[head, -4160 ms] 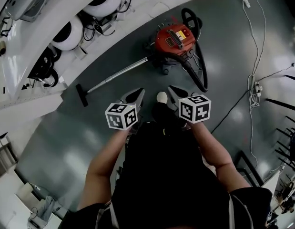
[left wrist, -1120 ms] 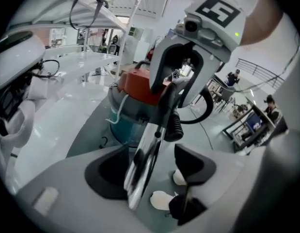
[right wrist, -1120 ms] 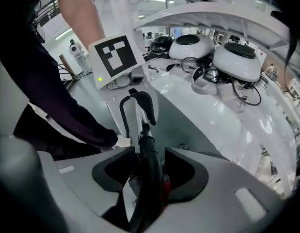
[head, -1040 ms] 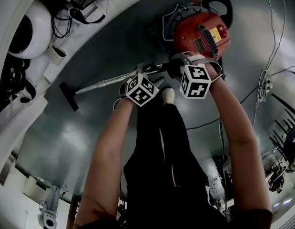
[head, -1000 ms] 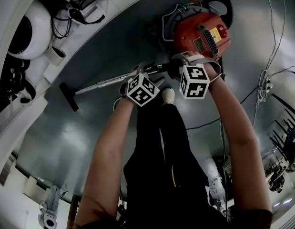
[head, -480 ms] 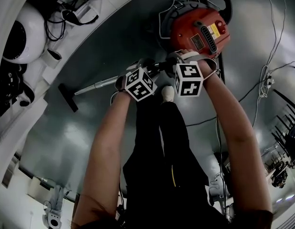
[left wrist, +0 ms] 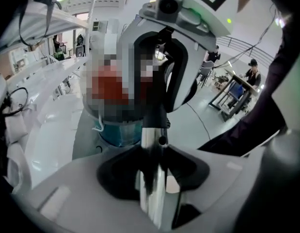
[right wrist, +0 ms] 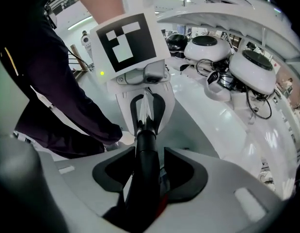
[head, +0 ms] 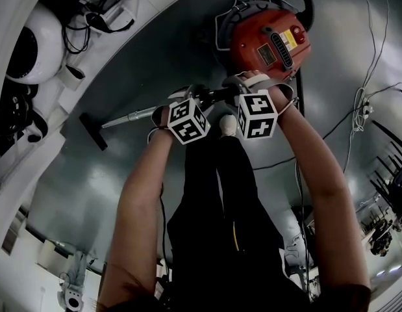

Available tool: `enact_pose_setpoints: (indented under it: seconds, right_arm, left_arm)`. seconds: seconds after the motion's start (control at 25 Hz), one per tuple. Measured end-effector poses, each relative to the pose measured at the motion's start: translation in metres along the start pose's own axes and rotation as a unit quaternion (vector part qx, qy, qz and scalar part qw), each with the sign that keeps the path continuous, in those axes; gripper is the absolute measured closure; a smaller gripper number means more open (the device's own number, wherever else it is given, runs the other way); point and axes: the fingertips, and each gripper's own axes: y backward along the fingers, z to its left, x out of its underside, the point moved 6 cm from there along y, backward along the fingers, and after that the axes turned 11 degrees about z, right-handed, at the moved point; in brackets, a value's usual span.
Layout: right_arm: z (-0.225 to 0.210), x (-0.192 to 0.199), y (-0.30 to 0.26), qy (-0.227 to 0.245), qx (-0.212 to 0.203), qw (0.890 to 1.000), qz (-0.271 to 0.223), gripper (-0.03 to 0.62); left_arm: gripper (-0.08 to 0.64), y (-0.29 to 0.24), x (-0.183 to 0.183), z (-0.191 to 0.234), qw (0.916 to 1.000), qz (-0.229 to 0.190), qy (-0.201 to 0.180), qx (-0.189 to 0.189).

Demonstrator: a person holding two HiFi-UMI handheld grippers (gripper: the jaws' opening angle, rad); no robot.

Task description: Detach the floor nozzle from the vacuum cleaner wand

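A few seconds ago both claws hung near the person's body, well apart from the vacuum. Now the left claw [left wrist: 153,174] is down on the shiny metal vacuum wand [head: 132,116]. It has rolled a little, and its jaws have just been closing onto the wand. The right claw [right wrist: 146,174] has closed around the black plastic handle tube [right wrist: 145,144], then eased slightly.

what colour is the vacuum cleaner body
Red vacuum cleaner body, with a black vent on top; shows best in the head view.
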Motion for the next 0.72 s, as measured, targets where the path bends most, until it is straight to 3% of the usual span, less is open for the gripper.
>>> enact_pose_setpoints:
  seconds: [0.48,0.72]
  right_arm:
    - [0.015,-0.015,0.026,0.015,0.016,0.999,0.034,0.439]
    - [0.021,-0.011,0.033,-0.019,-0.024,0.999,0.037,0.442]
  left_arm:
    - [0.391,0.032,-0.005,-0.015,0.9995,-0.008,-0.015,-0.028]
    - [0.391,0.035,-0.011,-0.025,0.9995,-0.019,-0.020,-0.014]
